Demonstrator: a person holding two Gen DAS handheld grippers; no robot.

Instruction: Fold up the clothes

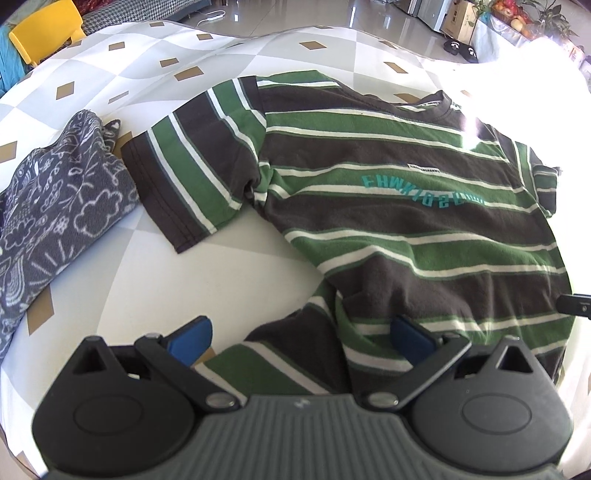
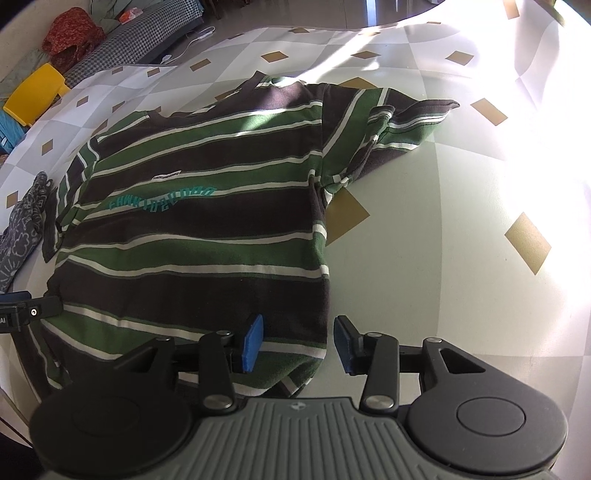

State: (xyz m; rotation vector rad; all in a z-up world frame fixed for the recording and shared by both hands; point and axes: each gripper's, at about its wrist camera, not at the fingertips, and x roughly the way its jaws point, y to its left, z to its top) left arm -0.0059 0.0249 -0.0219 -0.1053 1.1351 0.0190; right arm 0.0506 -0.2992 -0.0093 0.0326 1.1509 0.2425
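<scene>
A green, brown and white striped T-shirt lies spread face up on the table, collar away from me, teal lettering on the chest. It also shows in the right wrist view. My left gripper is open wide over the shirt's rumpled bottom left hem. My right gripper is open, its blue pads either side of the bottom right hem corner. The left sleeve lies flat; the right sleeve is slightly bunched.
A grey patterned garment lies bunched left of the shirt. The tablecloth is white and grey with tan diamonds. A yellow chair stands beyond the far left edge. Strong sunlight washes out the right side.
</scene>
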